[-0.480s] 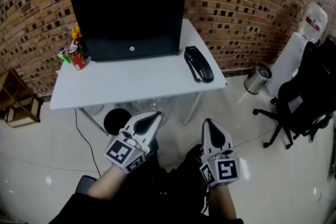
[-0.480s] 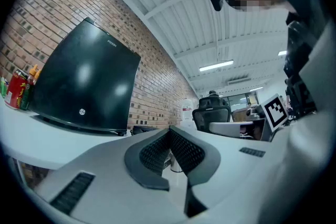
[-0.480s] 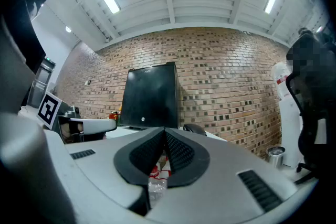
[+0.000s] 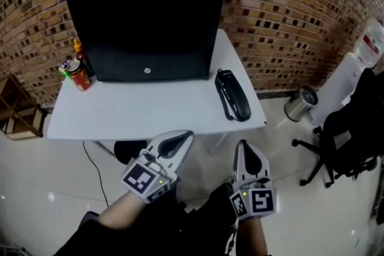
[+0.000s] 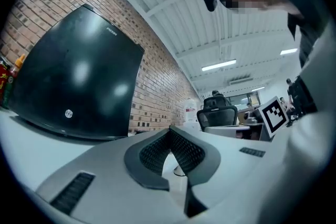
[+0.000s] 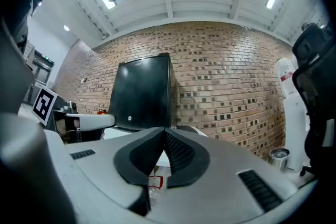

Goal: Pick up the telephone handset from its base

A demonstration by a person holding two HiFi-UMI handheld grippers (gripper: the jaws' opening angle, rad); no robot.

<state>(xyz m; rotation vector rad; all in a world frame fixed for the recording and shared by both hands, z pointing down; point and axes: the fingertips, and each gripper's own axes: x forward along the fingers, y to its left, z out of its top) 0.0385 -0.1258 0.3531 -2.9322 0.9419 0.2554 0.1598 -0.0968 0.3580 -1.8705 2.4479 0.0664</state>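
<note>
A black telephone (image 4: 233, 95) with its handset lying on the base sits at the right end of the white table (image 4: 138, 111). My left gripper (image 4: 187, 135) hangs in front of the table's near edge, jaws together and empty. My right gripper (image 4: 242, 145) is beside it, a little lower and further right, also shut with nothing held. Both are well short of the telephone. In the right gripper view the tips (image 6: 164, 131) meet, and a dark sliver of the telephone (image 6: 186, 128) shows just behind them. In the left gripper view the jaw tips (image 5: 170, 130) touch too.
A large black monitor (image 4: 144, 15) fills the back of the table, with a red can and bottles (image 4: 77, 72) at its left. A metal bin (image 4: 298, 102), a black office chair (image 4: 348, 135) and a white water dispenser (image 4: 360, 63) stand right. A wooden shelf (image 4: 12, 108) stands left.
The table and telephone appear closer and lower in the head view. Both grippers have shifted slightly toward the table; their jaws stay shut.
</note>
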